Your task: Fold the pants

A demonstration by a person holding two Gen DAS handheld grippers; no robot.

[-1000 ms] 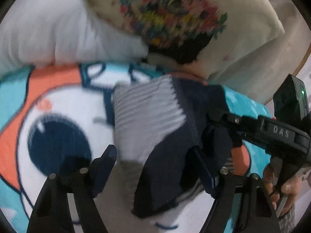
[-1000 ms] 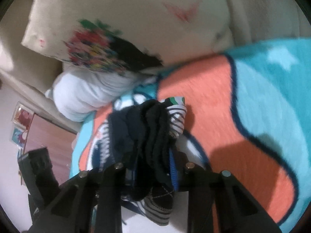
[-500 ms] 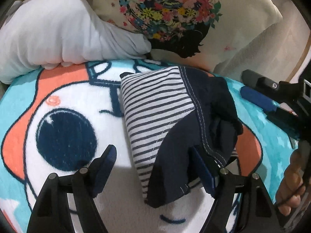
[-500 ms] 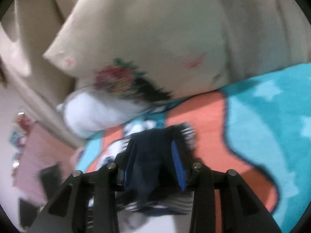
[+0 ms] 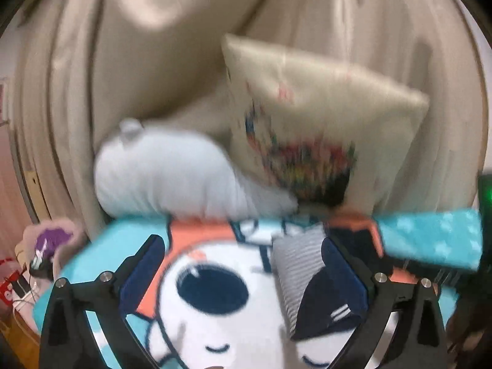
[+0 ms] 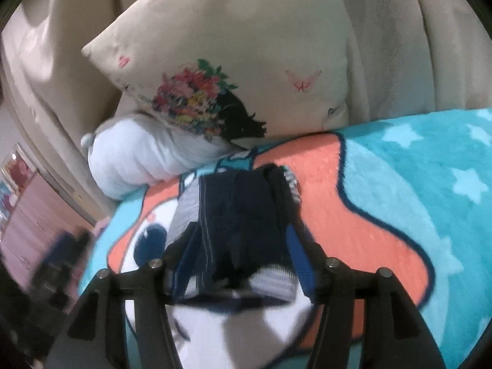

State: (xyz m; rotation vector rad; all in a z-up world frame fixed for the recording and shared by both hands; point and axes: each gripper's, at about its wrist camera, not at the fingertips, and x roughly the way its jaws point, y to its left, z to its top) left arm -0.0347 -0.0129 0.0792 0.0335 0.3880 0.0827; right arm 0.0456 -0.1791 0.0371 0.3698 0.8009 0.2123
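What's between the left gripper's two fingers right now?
Left wrist view: mostly bare cartoon blanket. The left gripper is open; the folded pants lie by its right finger, not clamped.

pants [image 6: 243, 215]: navy, with grey-and-white striped panels
blanket [image 6: 399, 184]: turquoise with pale stars, orange and white cartoon face, navy outlines and eye
cushion [image 6: 233, 70]: cream, with multicoloured flowers, black silhouette, red butterfly
pillow [image 5: 172, 175]: plain white
curtain [image 5: 147, 46]: beige
left gripper [image 5: 243, 279]: black, blue pads
right gripper [image 6: 240, 264]: black, blue pads
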